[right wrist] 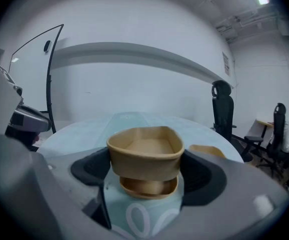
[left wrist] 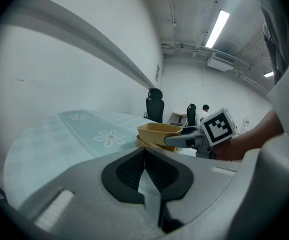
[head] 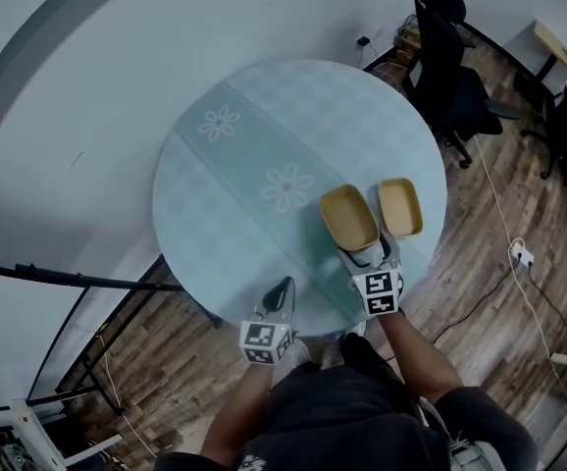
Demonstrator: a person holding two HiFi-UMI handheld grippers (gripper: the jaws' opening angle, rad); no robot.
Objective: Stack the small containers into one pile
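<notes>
So the top container (right wrist: 145,151) is clamped in the right tongs (right wrist: 147,170), pads pressing on its two side walls. It sits right over the lower container (right wrist: 148,186), toward the near-right edge of the worktop (head: 234,194). It looks level and pretty well centred, but I can't tell if its base is already touching the one underneath or just hanging above it.

My take on doing this bit well: keep it flat, bring it straight down so the base slides inside the lower rim, and only let go once it's seated. These look thin and light, so squeezing harder would probably bow the walls and make nesting fussier. Letting go while it's tilted could kick the bottom one sideways.

A third container (head: 400,207) sits just beside the pair on the right, so don't swing out that way.

The left tongs (left wrist: 145,171) are closed on nothing at the near edge, free to steady the pile if needed.
</notes>
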